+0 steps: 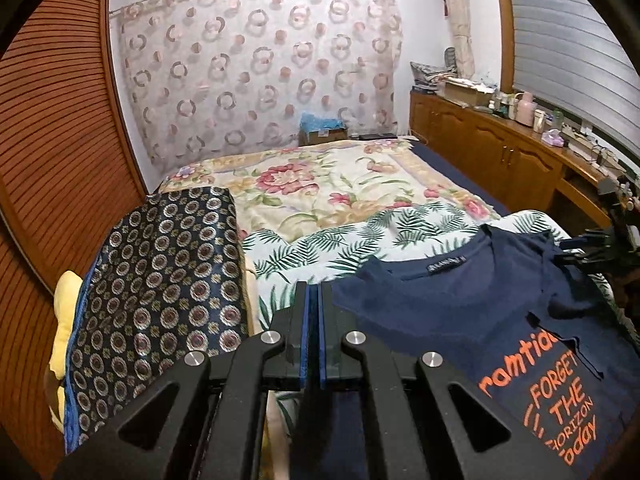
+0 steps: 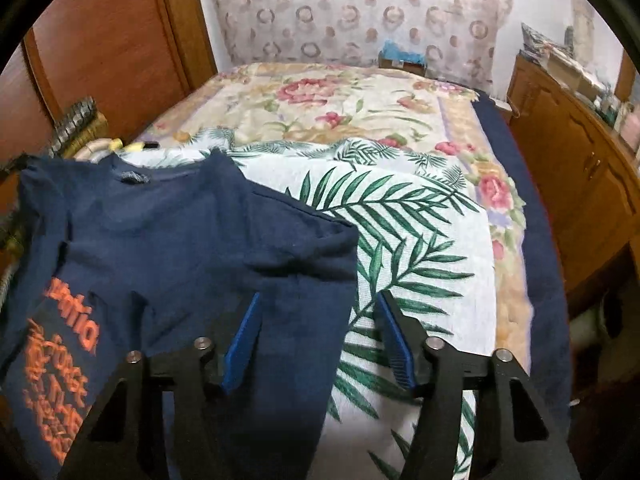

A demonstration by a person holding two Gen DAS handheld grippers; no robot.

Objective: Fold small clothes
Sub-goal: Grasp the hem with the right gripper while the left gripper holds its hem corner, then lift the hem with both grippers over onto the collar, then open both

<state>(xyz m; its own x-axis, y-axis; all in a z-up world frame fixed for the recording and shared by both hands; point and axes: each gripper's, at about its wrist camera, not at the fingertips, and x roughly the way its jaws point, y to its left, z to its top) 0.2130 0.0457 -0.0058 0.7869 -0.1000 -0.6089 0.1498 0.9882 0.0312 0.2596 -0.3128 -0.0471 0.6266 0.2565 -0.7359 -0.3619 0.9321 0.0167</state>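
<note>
Bedroom first: my navy T-shirt (image 2: 168,240) lies face-up on the palm-leaf cloth (image 2: 420,240) over the floral bed (image 2: 328,92). To fold cleanly I'd pinch its near edge and carry it over square. My right gripper (image 2: 320,340) tilts down, jaws half-spread astride that edge, gripping nothing; left gripper (image 1: 314,312) pressed together, empty.

The T-shirt (image 1: 460,300) is showing navy with orange lettering. The sheet (image 2: 420,248) under it is showing white with green fern leaves, the blanket (image 1: 320,184) cream with pink flowers.
</note>
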